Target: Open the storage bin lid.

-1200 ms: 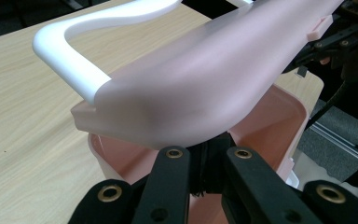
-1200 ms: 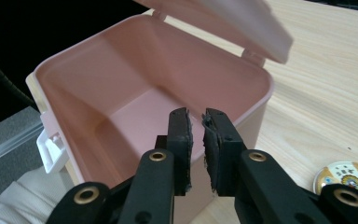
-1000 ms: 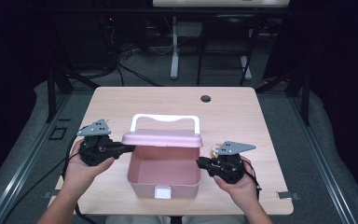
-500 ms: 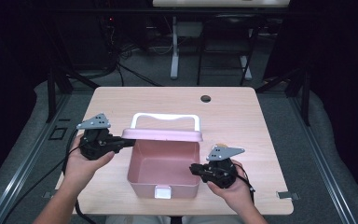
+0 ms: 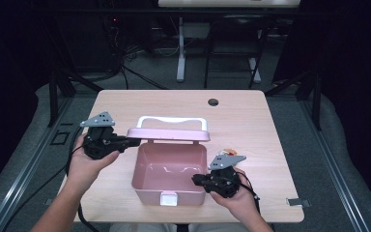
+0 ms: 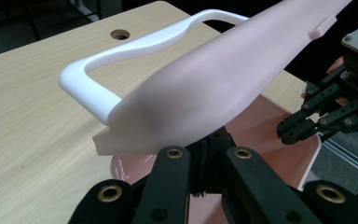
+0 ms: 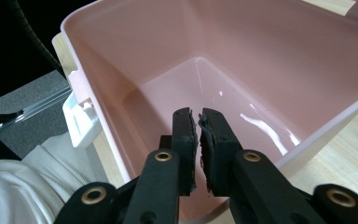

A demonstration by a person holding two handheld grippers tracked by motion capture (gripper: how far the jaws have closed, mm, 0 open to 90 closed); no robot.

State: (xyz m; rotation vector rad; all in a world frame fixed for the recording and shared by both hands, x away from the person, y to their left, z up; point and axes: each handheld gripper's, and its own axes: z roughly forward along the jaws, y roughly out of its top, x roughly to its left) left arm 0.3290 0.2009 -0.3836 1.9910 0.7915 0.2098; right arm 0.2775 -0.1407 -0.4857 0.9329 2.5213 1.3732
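Right hand-held gripper (image 5: 196,180) dropped beside one pink box (image 5: 169,171), lid (image 5: 168,134) raised.

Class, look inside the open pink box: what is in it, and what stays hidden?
The pink box holds nothing on its visible glossy floor. The raised lid hides the strip along the back wall.

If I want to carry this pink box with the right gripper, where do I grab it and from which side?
Likely the white handle on the raised lid. It is a thin bar with an open gap beneath, so the fingers could close around it. Come from the far side, above the table, since the left gripper already pinches the lid's left edge.
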